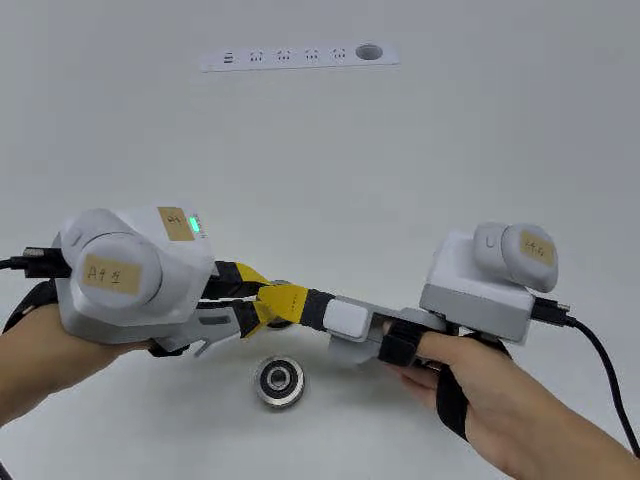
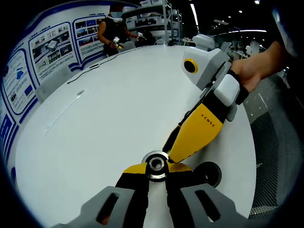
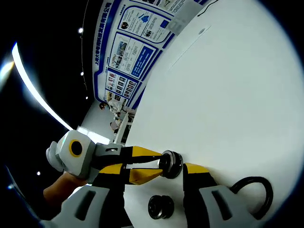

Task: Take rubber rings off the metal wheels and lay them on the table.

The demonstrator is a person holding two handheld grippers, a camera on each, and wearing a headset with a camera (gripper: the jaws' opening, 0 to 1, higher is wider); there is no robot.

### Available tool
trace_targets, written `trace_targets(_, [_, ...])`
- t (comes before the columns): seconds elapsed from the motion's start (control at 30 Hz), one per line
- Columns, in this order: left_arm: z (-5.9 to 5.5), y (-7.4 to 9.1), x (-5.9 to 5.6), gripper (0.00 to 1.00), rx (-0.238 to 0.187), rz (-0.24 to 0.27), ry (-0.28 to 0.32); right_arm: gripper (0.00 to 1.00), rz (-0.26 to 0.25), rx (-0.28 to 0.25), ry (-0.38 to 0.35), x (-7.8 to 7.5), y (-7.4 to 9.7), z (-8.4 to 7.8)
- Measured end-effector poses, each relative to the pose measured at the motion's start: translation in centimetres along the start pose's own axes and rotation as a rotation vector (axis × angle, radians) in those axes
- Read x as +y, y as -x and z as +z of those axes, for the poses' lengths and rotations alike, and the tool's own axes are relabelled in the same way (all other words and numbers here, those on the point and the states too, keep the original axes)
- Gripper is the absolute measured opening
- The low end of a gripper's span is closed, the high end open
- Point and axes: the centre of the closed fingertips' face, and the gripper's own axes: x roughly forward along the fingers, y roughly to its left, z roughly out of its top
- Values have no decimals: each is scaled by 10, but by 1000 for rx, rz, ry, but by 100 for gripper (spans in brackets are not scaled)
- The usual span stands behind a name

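Small metal wheel with black rubber ring (image 2: pixel 156 164) pinched between yellow jaws of left gripper (image 2: pixel 156 171) in left gripper view, hub facing back along them; right gripper (image 2: pixel 190 135) slanting in from the right, tip at the rim; right gripper view: own jaws parted, straddling that wheel edge-on; head view: second ringed wheel (image 1: pixel 280 382) flat on white table (image 1: pixel 330 150), just below both.

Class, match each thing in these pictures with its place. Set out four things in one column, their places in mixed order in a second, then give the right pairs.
Things:
1 held wheel
2 loose wheel
3 power strip
4 black cable

Places:
A far side of the table
B running from the right gripper
C between the left gripper jaws
D flat on the table, near the person

Pairs: 1-C, 2-D, 3-A, 4-B
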Motion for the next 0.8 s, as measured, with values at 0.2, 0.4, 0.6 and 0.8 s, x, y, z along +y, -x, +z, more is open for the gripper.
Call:
trace_targets(0.2, [0,0,0,13,0,-1,2,50,1,9,-1,1,-3,-1])
trace_targets(0.4, [-1,0,0,13,-1,-1,2,50,0,13,-3,1,-3,-2])
trace_targets(0.6, [-1,0,0,13,2,-2,2,46,8,23,-3,4,-1,-5])
trace_targets(0.8, [-1,0,0,13,2,-1,3,44,7,19,-10,4,0,-4])
